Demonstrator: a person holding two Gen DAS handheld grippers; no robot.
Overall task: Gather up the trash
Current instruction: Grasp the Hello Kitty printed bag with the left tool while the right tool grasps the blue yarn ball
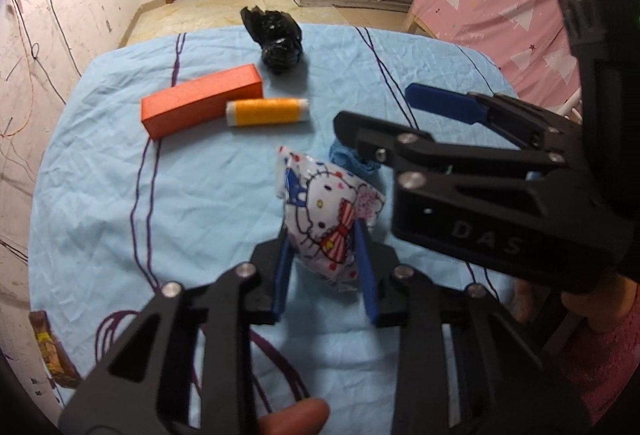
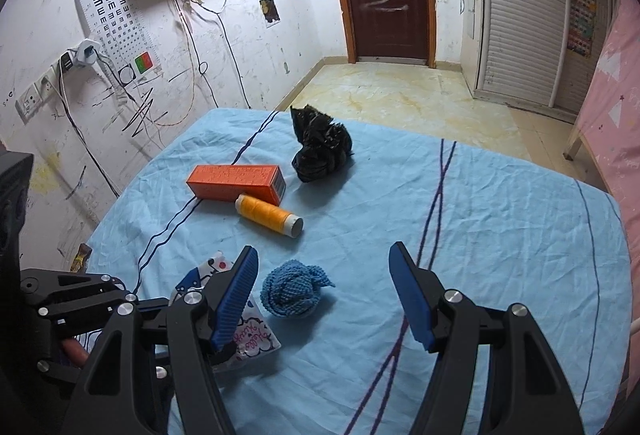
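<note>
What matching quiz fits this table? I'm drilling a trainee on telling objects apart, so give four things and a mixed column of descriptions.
Things:
1. cartoon-print packet
2. thread spool
3. blue knitted ball
4. black plastic bag

Descriptions:
A. crumpled, near the far edge of the blue sheet
B. lying on its side against the orange box
C. pinched by the left gripper
D. lying ahead of the open right gripper

Pairs: 1-C, 2-B, 3-D, 4-A

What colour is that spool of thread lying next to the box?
Orange-yellow thread with white ends, clearest in the right wrist view.
</note>
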